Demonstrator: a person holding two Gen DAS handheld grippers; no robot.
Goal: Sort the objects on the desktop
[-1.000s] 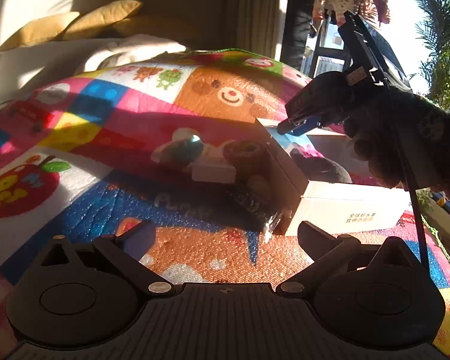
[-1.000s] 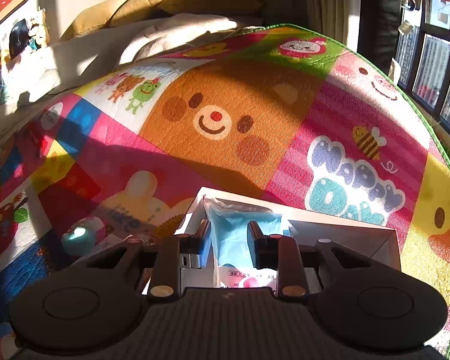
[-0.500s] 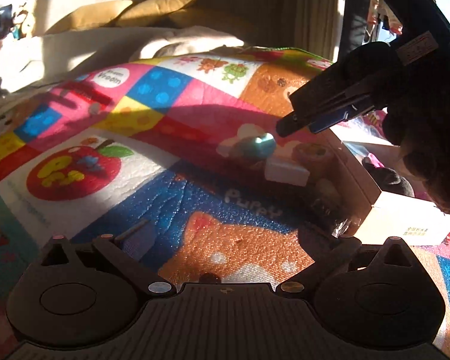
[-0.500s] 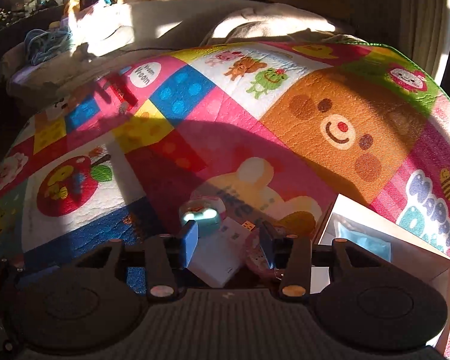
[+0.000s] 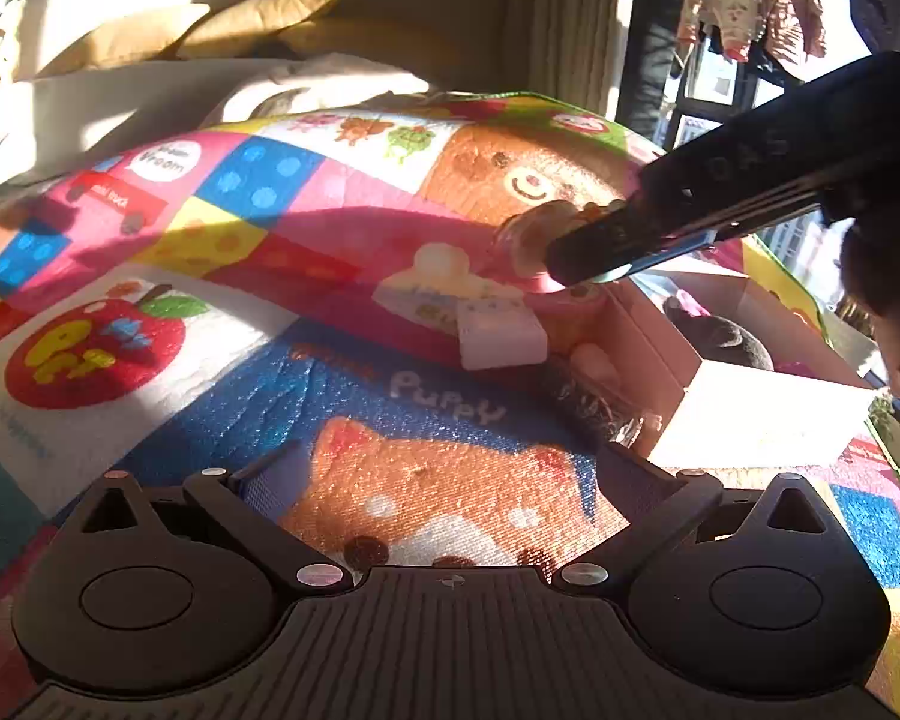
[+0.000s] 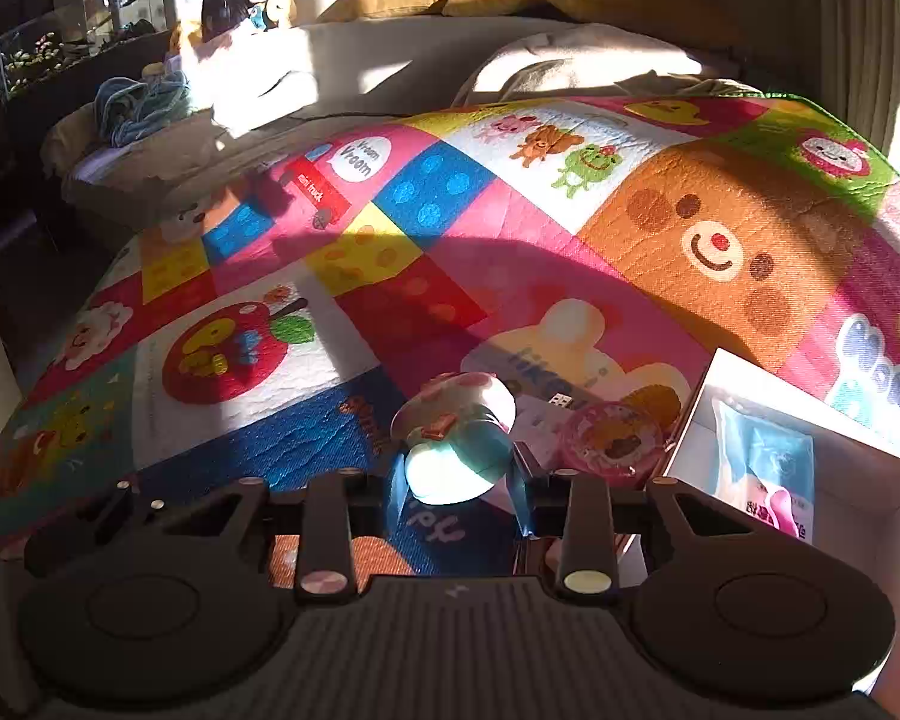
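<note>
The right gripper has swung from the box to the toy on the mat, jaws closing around it, starting the next pick; left gripper is apart, empty.

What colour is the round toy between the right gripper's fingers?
The round toy is mint green below with a pink spotted top, clearest in the right wrist view.

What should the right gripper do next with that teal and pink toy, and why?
Probably finish closing, then lift. The teal and pink toy sits between the closing jaws of the right gripper, and the white box beside it is open and already holds a packet.
</note>
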